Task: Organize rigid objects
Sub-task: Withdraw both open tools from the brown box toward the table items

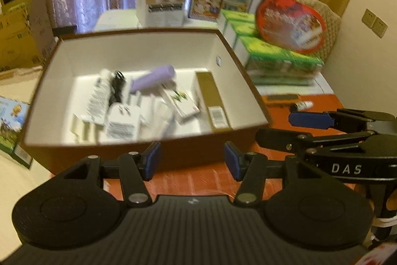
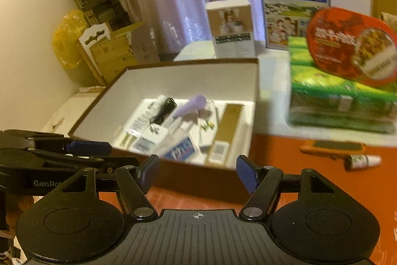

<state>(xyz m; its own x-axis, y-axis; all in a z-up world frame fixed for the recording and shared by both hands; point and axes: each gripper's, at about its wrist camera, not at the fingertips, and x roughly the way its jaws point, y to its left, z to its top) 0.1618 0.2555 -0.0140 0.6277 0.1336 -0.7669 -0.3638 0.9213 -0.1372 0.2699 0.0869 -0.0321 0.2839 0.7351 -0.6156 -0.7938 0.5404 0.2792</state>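
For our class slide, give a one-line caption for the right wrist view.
Open right gripper before a brown box of small items; a small bottle lies outside on the red table.

Two side-by-side wrist views, angled down, near the same open box (image 1: 139, 41).

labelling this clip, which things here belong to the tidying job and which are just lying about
Job: brown cardboard box with white inside, its purple cylinder, gold carton, small white bottle, orange flat tool.

Lying about: blue milk carton, green packs, red round lid.
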